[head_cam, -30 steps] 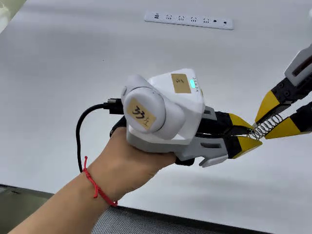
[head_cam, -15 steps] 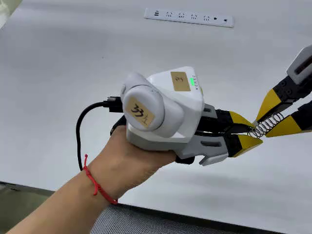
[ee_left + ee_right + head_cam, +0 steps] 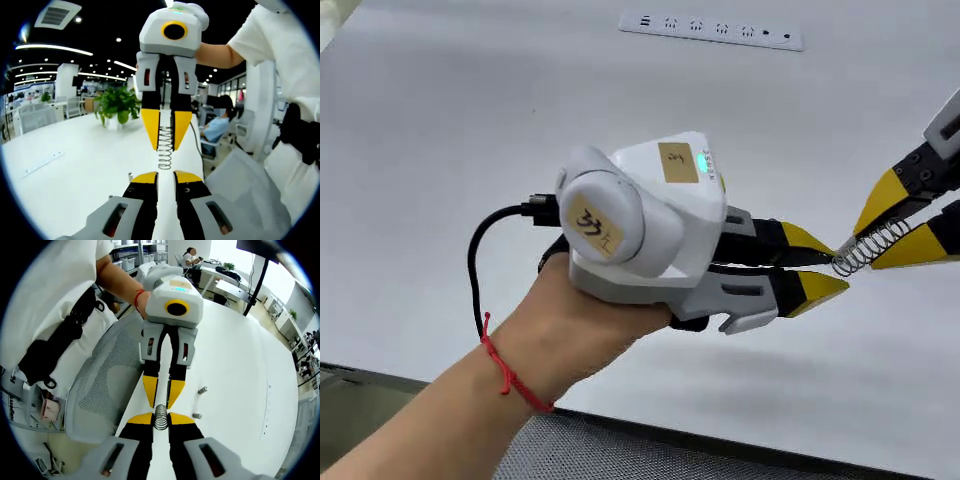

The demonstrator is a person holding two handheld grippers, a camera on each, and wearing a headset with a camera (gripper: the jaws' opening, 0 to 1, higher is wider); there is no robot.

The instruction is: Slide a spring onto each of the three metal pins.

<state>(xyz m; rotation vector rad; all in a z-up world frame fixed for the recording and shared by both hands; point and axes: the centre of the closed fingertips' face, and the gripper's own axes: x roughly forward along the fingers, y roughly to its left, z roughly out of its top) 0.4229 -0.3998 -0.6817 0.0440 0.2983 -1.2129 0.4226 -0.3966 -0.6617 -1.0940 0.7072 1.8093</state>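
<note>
Running off the right edge of the head view, the right gripper (image 3: 861, 250) is cut off behind its yellow jaws, which pinch a coil spring (image 3: 870, 245) above the white table (image 3: 470, 120). The spring's free end meets the tips of the left gripper (image 3: 838, 272). Its jaws stand narrowly apart, and whether they grip anything is hard to make out. The left hand (image 3: 590, 330) cradles that gripper from beneath, pointing it roughly level at the other. Two metal pins (image 3: 202, 389) stand on the table, near each other.
</note>
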